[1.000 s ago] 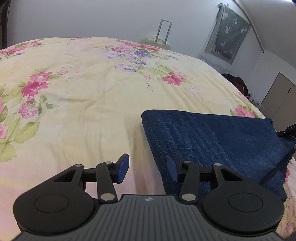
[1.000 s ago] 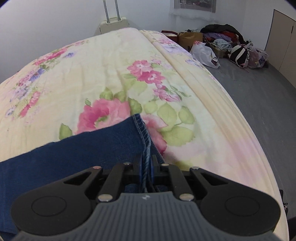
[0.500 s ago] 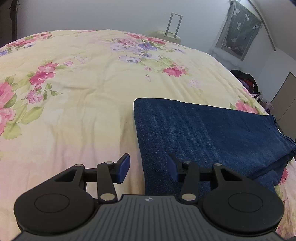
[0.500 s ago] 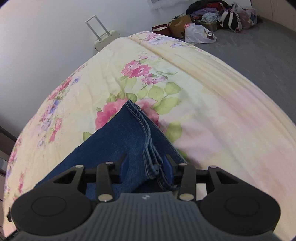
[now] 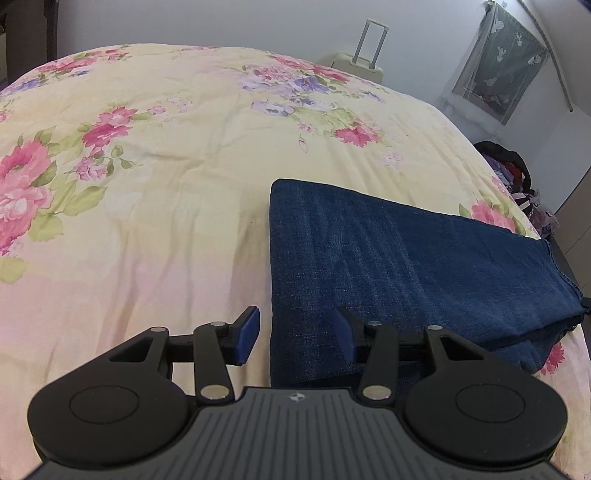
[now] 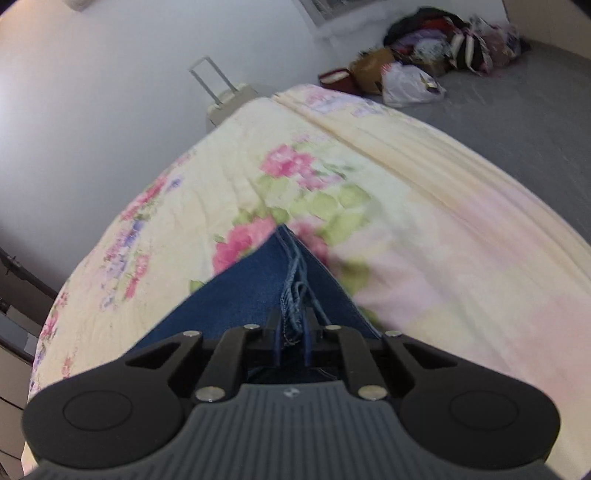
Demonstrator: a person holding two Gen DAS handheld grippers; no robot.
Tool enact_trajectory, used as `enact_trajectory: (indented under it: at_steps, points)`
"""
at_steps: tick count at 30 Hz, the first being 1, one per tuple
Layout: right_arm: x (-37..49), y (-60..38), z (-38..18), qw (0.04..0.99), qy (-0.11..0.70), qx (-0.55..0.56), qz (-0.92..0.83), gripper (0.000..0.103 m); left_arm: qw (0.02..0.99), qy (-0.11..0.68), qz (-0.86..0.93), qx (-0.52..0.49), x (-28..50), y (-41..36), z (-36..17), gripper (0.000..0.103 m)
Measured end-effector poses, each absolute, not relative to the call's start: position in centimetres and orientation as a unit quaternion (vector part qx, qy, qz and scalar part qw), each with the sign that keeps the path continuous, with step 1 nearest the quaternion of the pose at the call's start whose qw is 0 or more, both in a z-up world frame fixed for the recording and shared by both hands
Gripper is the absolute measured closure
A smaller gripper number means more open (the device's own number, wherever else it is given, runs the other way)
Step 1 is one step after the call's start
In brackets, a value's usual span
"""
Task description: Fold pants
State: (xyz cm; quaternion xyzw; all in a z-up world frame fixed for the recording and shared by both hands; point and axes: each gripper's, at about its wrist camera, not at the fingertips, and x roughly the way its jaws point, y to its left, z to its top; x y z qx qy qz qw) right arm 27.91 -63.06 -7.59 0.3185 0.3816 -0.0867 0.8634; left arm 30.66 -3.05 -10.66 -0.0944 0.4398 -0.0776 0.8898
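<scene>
1. Bed [image 5: 166, 221]: covered by a pale yellow and pink floral quilt, wrinkled near its middle.
2. Folded blue denim pants [image 5: 406, 266] lie flat on the quilt toward the bed's right edge, fold edge facing the bed's middle.
3. Right wrist view: stitched hem end of the pants [image 6: 258, 280] near the right edge; picture blurred.

A bed [image 5: 155, 229] under a pale yellow floral cover fills most of both views. Behind it rises a plain white wall [image 5: 221, 22], with a cream suitcase [image 5: 356, 66] standing against it, handle raised. A window with a sheer patterned curtain [image 5: 495, 62] sits to the right. On the grey floor [image 6: 517, 110], bags and clothes [image 6: 443, 48] are heaped by the wall.
</scene>
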Motion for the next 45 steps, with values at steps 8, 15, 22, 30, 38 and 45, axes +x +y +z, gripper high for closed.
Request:
enact_trajectory:
  at_steps: [8,15,22,30,38,45]
  points:
    - [24.2,-65.2,-10.7,0.831,0.35,0.425,-0.08,0.056,0.887,0.447,-0.063,-0.099,30.2,-2.9,-10.9,0.05]
    - [24.2,-65.3,-14.9,0.777,0.336,0.528,-0.072,0.081,0.884,0.452,-0.054,-0.105,30.2,-2.8,-11.0,0.05]
    - [27.3,-63.2,-7.8,0.842,0.327,0.428,-0.034,0.098,0.874,0.469,-0.065,-0.104,31.3,-3.5,-13.1,0.05]
    - [28.0,-63.2,-7.4,0.871,0.356,0.333,-0.061,0.099,0.866,0.485,-0.077,-0.095,31.6,-4.2,-14.7,0.051]
    - [26.7,-64.2,-12.3,0.851,0.392,0.329,-0.123,0.085,0.866,0.497,-0.043,-0.042,30.7,-3.4,-12.9,0.064]
    - [25.9,-61.8,-7.5,0.902,0.339,0.23,-0.134,0.078,0.9,0.425,-0.065,-0.074,33.8,-3.0,-9.1,0.064]
